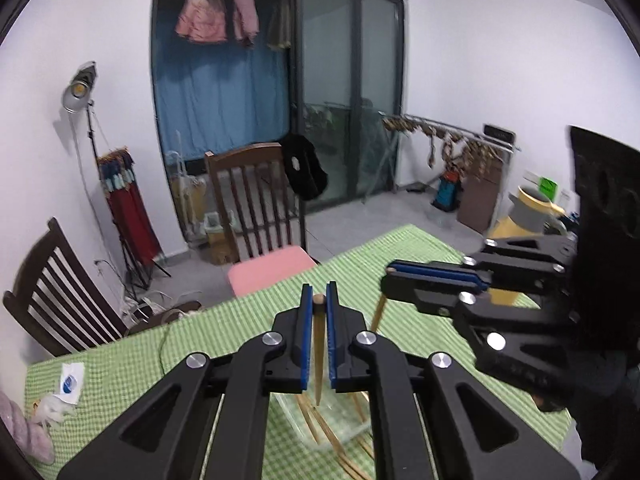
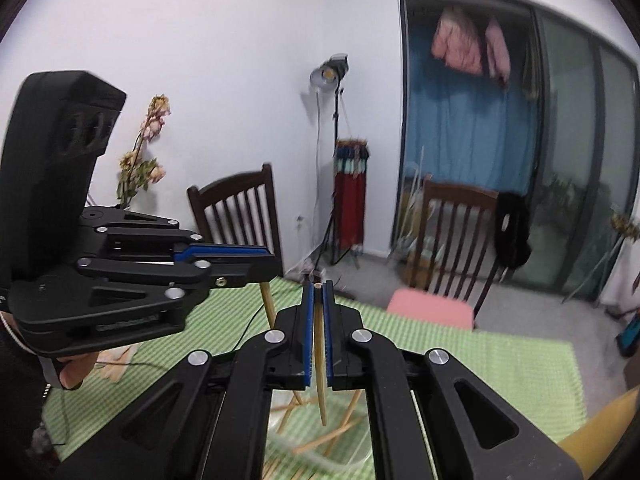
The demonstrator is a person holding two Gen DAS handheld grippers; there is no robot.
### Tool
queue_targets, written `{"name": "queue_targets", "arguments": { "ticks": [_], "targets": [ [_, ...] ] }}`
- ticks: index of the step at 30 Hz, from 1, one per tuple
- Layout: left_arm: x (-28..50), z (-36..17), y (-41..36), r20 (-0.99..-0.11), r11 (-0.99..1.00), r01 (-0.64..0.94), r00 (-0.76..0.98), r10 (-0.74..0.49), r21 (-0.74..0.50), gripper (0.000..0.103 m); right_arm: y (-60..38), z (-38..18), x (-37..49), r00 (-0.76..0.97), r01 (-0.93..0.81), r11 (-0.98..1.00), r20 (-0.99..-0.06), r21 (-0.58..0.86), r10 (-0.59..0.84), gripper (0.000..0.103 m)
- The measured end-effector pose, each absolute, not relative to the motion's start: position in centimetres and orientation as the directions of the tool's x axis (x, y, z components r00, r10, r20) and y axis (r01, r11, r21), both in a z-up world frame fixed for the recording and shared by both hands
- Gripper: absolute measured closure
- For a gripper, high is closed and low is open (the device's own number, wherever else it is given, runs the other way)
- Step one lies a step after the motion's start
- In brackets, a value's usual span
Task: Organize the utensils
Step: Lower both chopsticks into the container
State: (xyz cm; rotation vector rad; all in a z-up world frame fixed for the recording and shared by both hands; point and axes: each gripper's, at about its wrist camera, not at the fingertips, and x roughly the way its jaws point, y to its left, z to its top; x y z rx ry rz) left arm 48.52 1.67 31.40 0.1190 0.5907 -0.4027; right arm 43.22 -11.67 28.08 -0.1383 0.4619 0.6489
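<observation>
My left gripper (image 1: 319, 293) is shut on a wooden chopstick (image 1: 319, 356) that hangs point down over a clear container (image 1: 320, 420) holding several chopsticks. My right gripper (image 2: 317, 289) is shut on another chopstick (image 2: 320, 364), also point down over the clear container (image 2: 352, 440). In the left wrist view the right gripper (image 1: 390, 276) is at the right, with its chopstick (image 1: 378, 314) hanging below. In the right wrist view the left gripper (image 2: 272, 262) is at the left, its chopstick (image 2: 267, 300) hanging below. Both are above the green checked tablecloth (image 1: 132, 360).
Two dark wooden chairs (image 1: 256, 196), one with a pink cushion (image 1: 270, 272), stand beyond the table. A crumpled wrapper (image 1: 64, 392) lies at the table's left. A yellow and grey jug (image 1: 528, 212) is at the right. A cable (image 2: 240, 336) crosses the cloth.
</observation>
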Motion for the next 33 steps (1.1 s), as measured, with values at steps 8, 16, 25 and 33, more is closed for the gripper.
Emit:
{"name": "queue_targets", "arguments": {
  "ticks": [8, 16, 25, 33],
  "targets": [
    [49.9, 27.3, 1.7, -0.679, 0.901, 0.429, 0.643, -0.354, -0.063, 0.099, -10.6, 25.9, 45.2, 0.557, -0.637, 0.76, -0.603, 0.132, 0.571, 0.098],
    [53.1, 23.9, 3.4, -0.73, 0.905, 0.415, 0.589, -0.346, -0.094, 0.099, -10.2, 23.5, 47.4, 0.527, -0.605, 0.779, -0.652, 0.162, 0.545, 0.098],
    [55.1, 22.5, 3.6, -0.745, 0.904, 0.414, 0.568, -0.348, -0.107, 0.099, -10.5, 25.0, 47.6, 0.575, -0.602, 0.786, -0.607, 0.139, 0.548, 0.098],
    [55.0, 23.3, 3.7, -0.739, 0.907, 0.411, 0.582, -0.34, -0.094, 0.099, -14.1, 32.5, 43.8, 0.699, -0.586, 0.808, -0.467, 0.061, 0.542, 0.098]
  ]
}}
